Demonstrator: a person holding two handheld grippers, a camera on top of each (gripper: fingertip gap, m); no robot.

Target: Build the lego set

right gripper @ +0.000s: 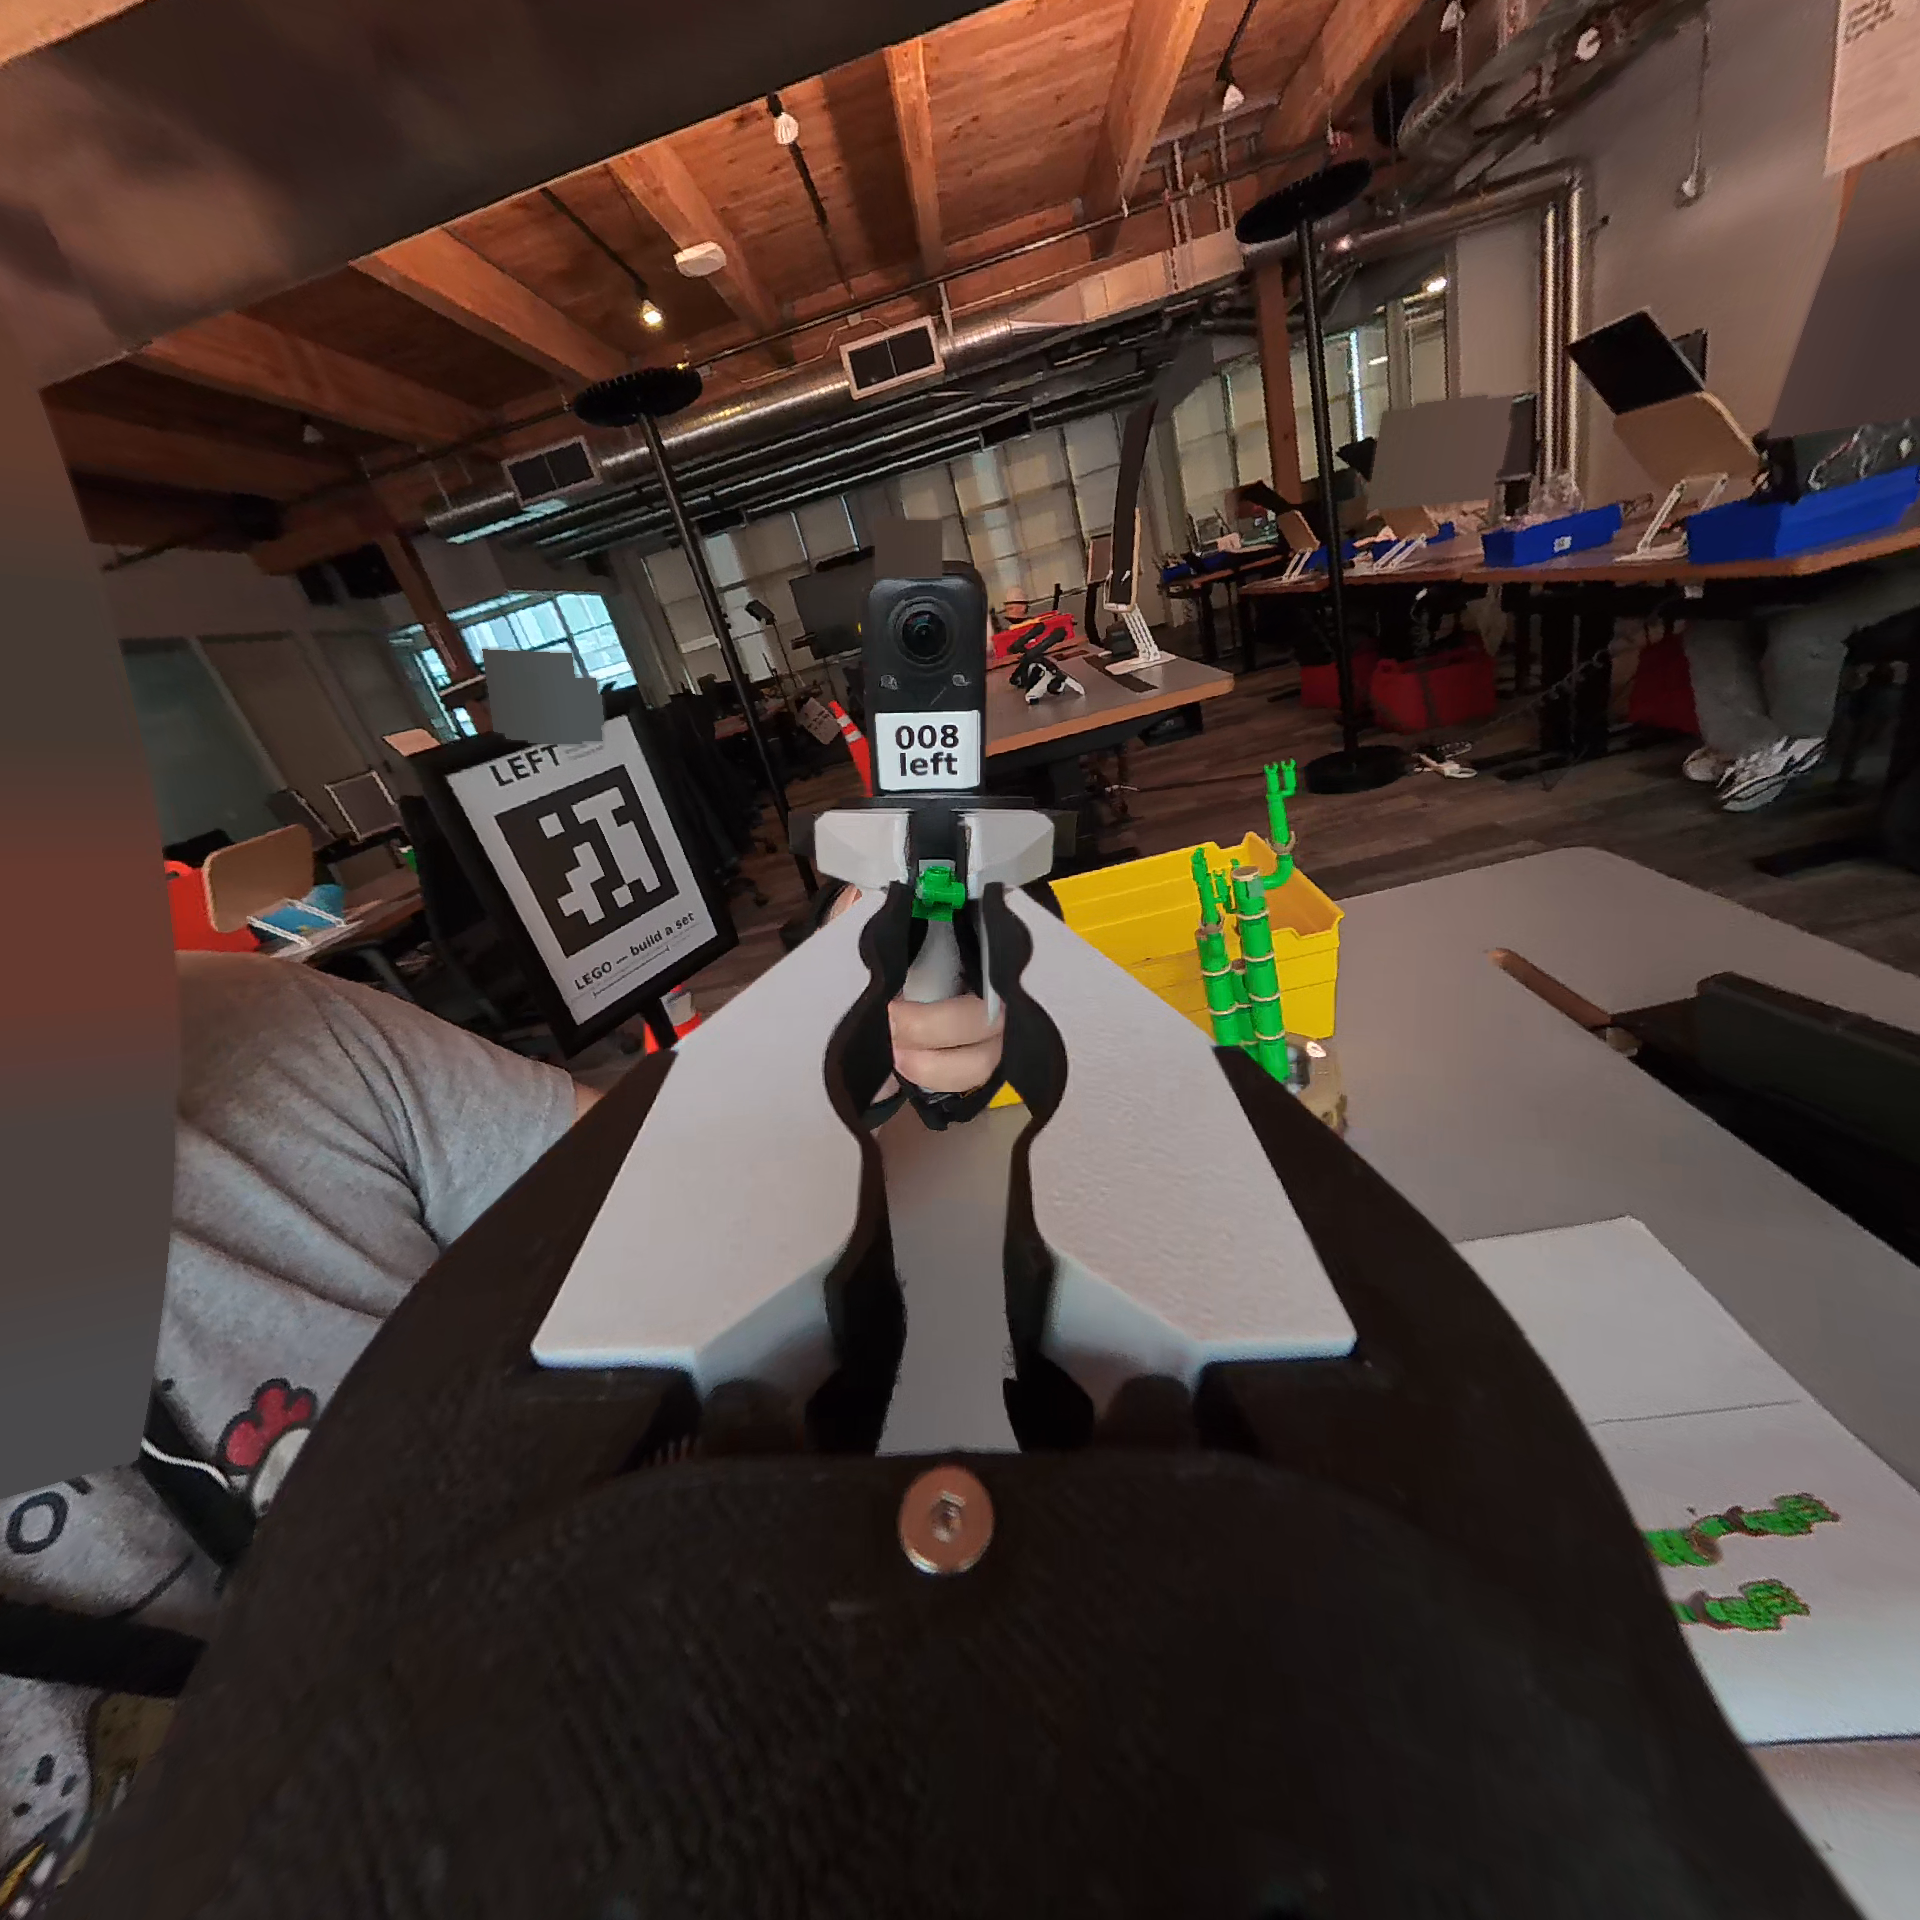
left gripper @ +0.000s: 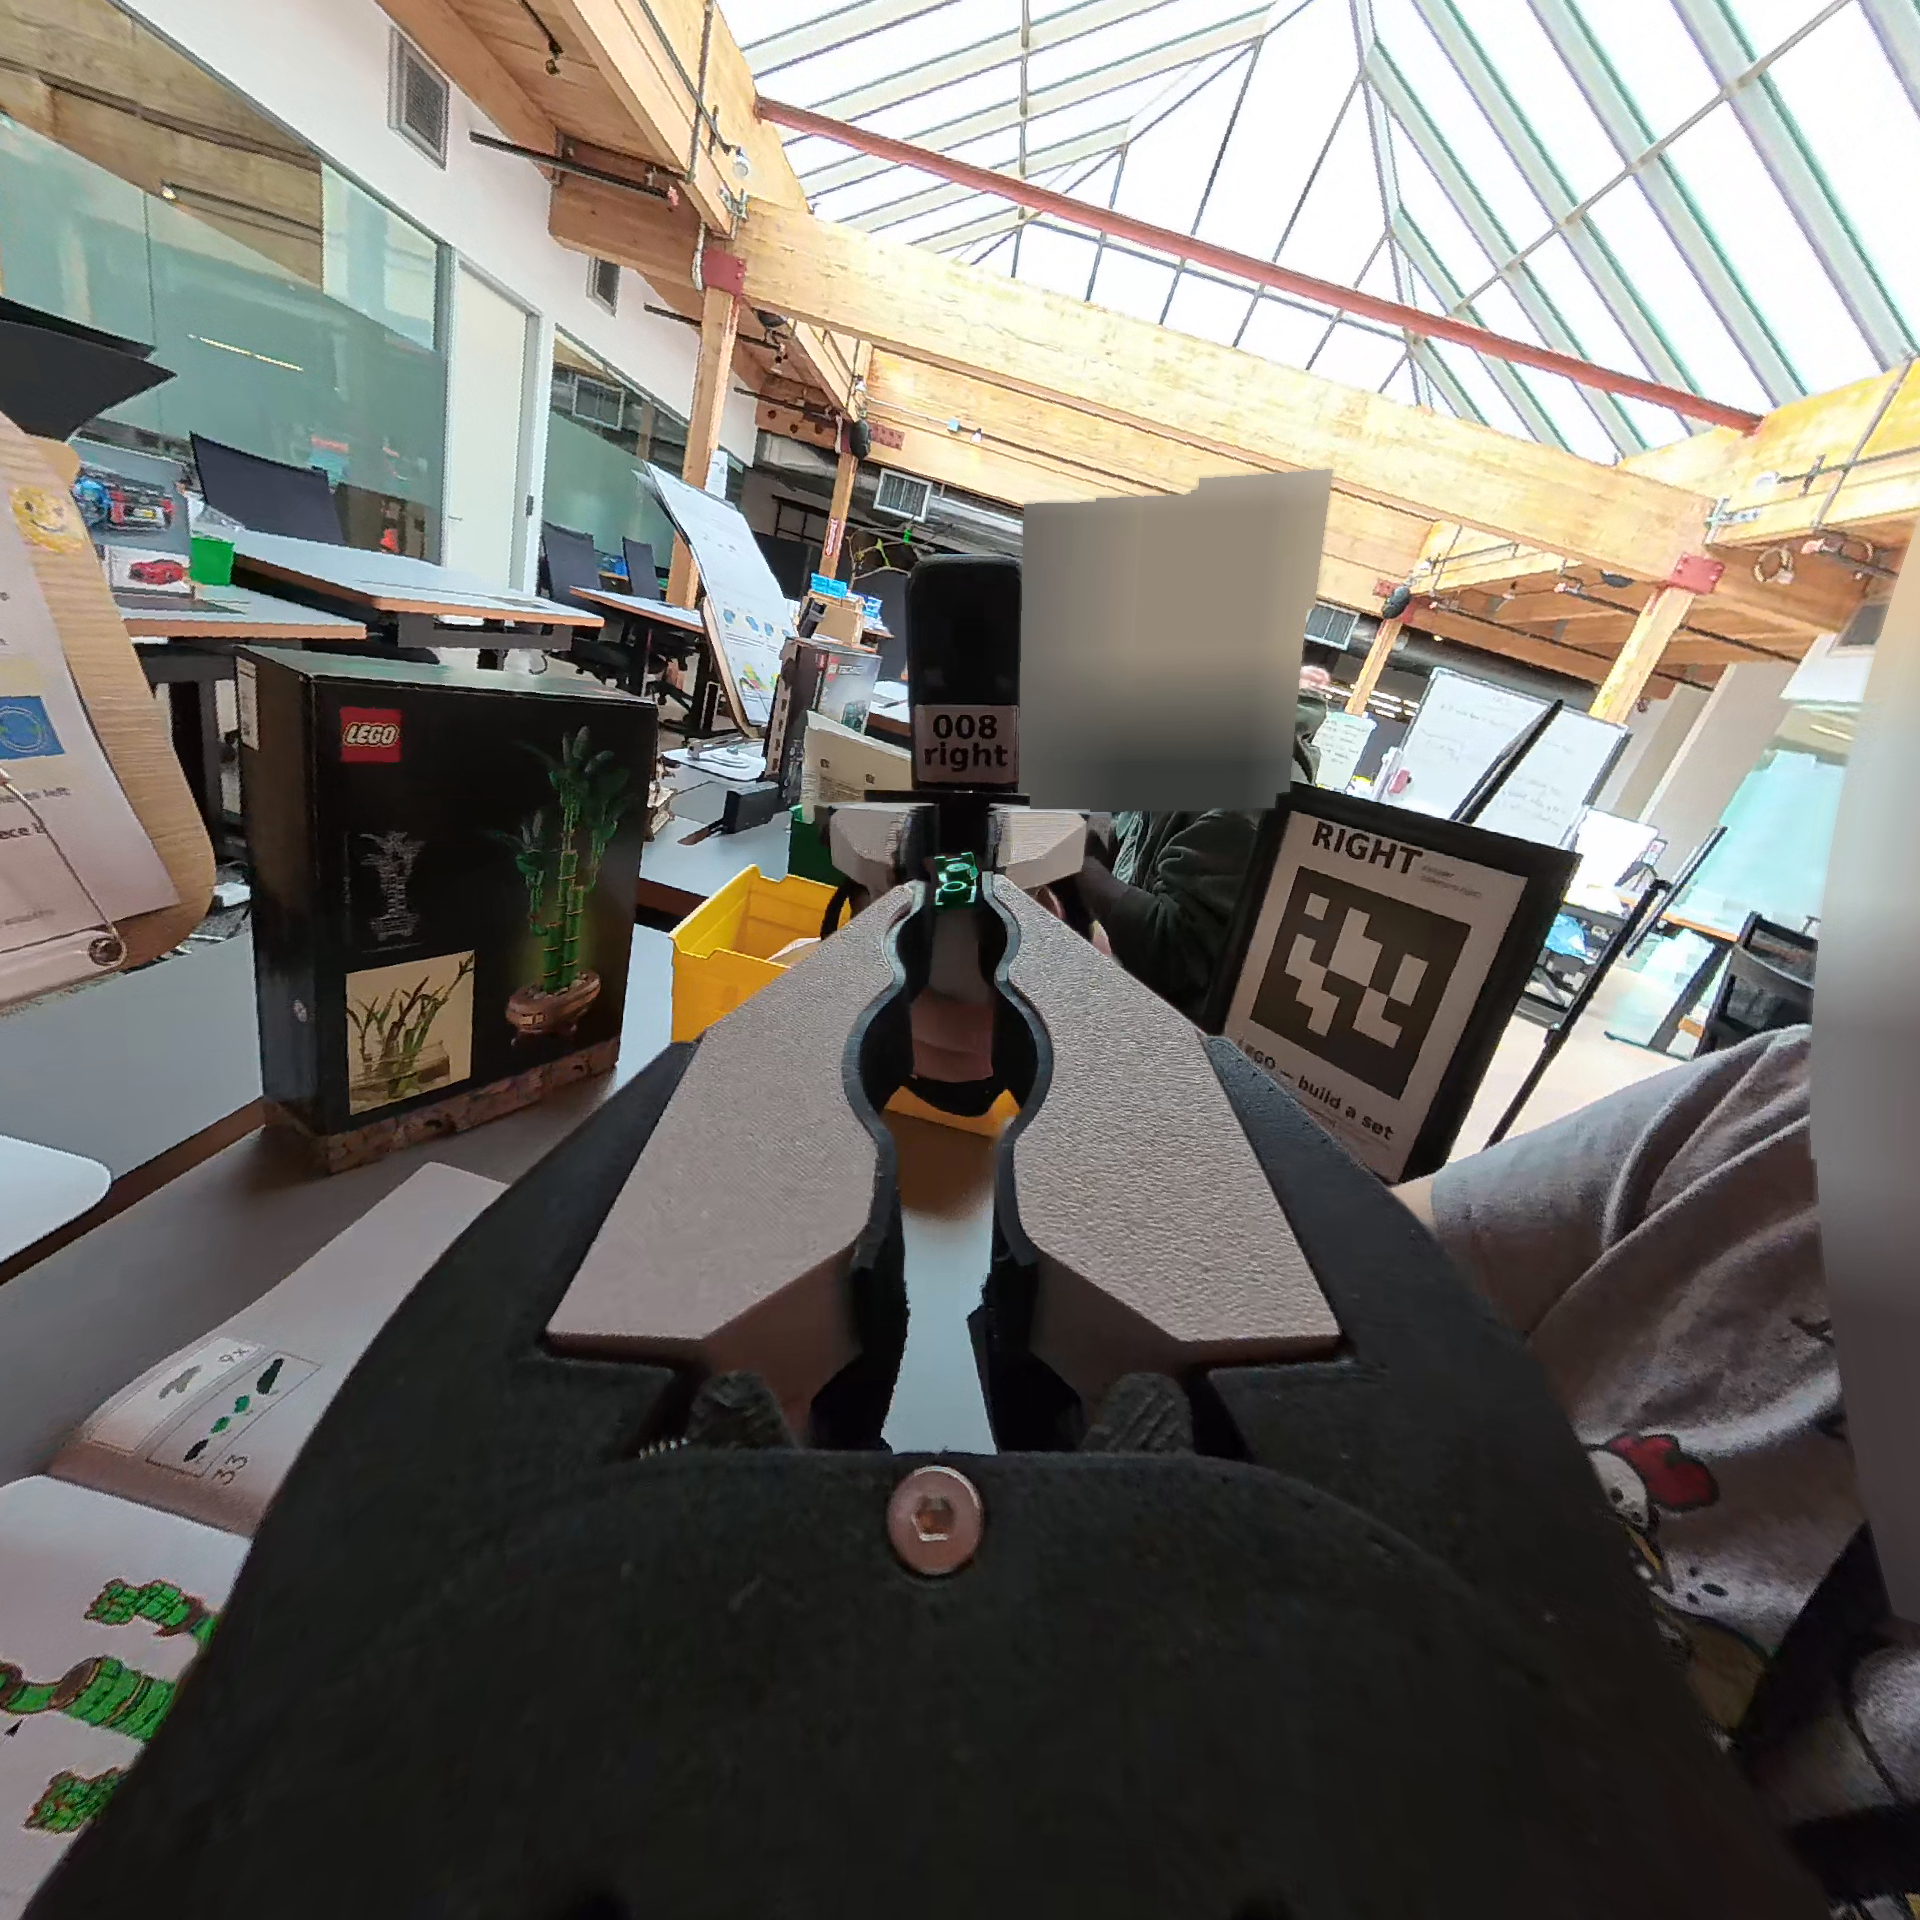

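Note:
My two grippers face each other above the table, tip to tip. My left gripper (left gripper: 954,896) is shut on a small green lego piece (left gripper: 954,878) at its very tips. My right gripper (right gripper: 940,906) is shut on a small bright green lego piece (right gripper: 935,889), pressed against the left gripper's tips. I cannot tell whether this is one joined piece or two separate ones. The partly built green bamboo model (right gripper: 1247,961) stands on the table to the right in the right wrist view.
A yellow bin (right gripper: 1132,914) sits behind the bamboo and also shows in the left wrist view (left gripper: 743,930). The lego set box (left gripper: 447,904) stands at left. An open instruction booklet (left gripper: 125,1621) lies below. Black-framed marker signs (left gripper: 1371,987) (right gripper: 587,873) stand nearby. A person's grey sleeve (left gripper: 1621,1247) is close.

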